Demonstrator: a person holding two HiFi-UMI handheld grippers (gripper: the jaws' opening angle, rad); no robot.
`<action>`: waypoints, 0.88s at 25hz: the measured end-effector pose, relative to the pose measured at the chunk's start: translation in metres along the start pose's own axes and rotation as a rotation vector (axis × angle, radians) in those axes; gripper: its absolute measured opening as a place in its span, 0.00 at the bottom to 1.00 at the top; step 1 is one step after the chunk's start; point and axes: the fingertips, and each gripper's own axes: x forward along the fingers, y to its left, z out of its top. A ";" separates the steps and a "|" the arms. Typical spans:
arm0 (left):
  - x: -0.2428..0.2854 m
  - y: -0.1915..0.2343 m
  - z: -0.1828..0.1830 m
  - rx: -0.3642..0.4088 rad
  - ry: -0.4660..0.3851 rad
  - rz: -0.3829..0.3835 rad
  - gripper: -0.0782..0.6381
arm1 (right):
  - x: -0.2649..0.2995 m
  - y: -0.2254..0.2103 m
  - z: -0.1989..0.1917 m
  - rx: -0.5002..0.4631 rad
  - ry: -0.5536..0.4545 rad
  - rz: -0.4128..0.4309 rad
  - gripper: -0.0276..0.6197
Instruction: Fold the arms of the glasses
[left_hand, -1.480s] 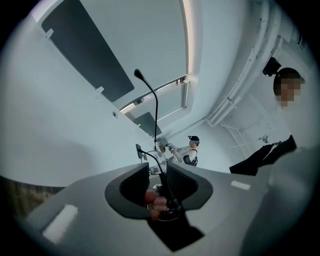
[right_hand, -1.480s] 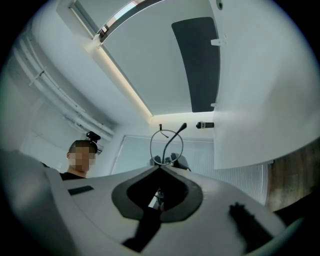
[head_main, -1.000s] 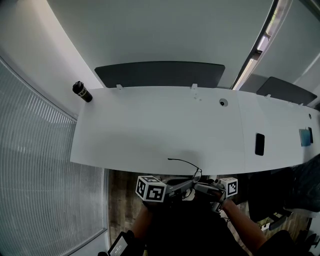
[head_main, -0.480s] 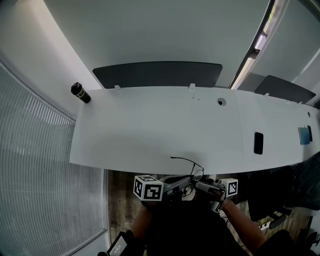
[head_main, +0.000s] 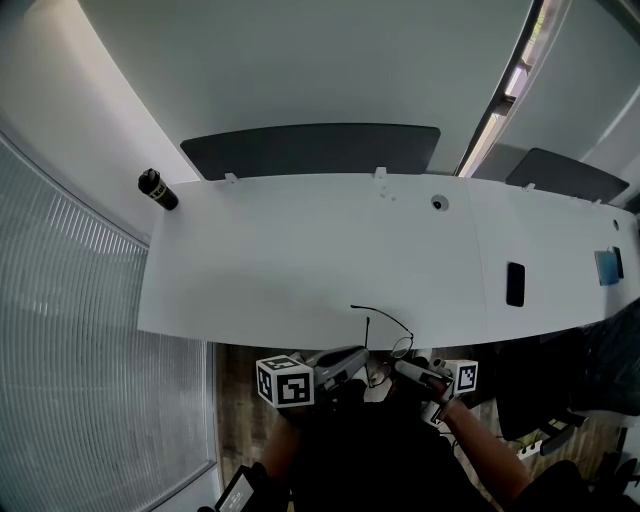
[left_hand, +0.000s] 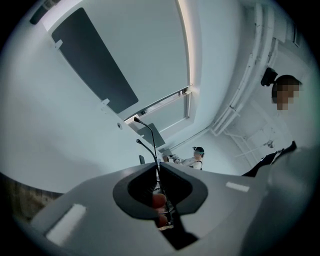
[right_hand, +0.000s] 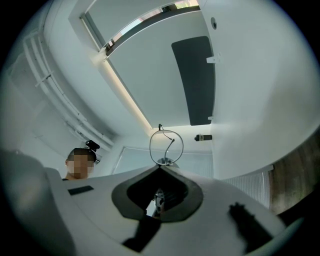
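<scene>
All off table (head_main: 300, 260): left tongs (left_hand: 157, 164), right tongs (right_hand: 160, 166), glasses (right_hand: 166, 146).

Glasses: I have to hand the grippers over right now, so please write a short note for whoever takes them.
Left gripper: shut on one arm of the glasses.
Right gripper: shut on the glasses' front, just below one lens.
Where: the glasses are held between the two grippers at the near edge of the table.
Done: nothing folded yet; both arms stick out from the front.
Left to do: swing each arm in against the front, one after the other, probably starting with the arm already gripped.
</scene>
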 end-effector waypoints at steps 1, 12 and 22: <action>-0.002 0.000 0.002 0.007 -0.014 0.005 0.15 | -0.001 0.000 0.002 -0.001 -0.009 -0.001 0.06; -0.019 0.004 0.019 0.015 -0.129 -0.007 0.15 | -0.004 -0.005 0.023 -0.023 -0.096 -0.001 0.06; -0.024 0.007 0.035 0.046 -0.114 -0.007 0.14 | -0.004 0.003 0.048 -0.055 -0.186 -0.002 0.06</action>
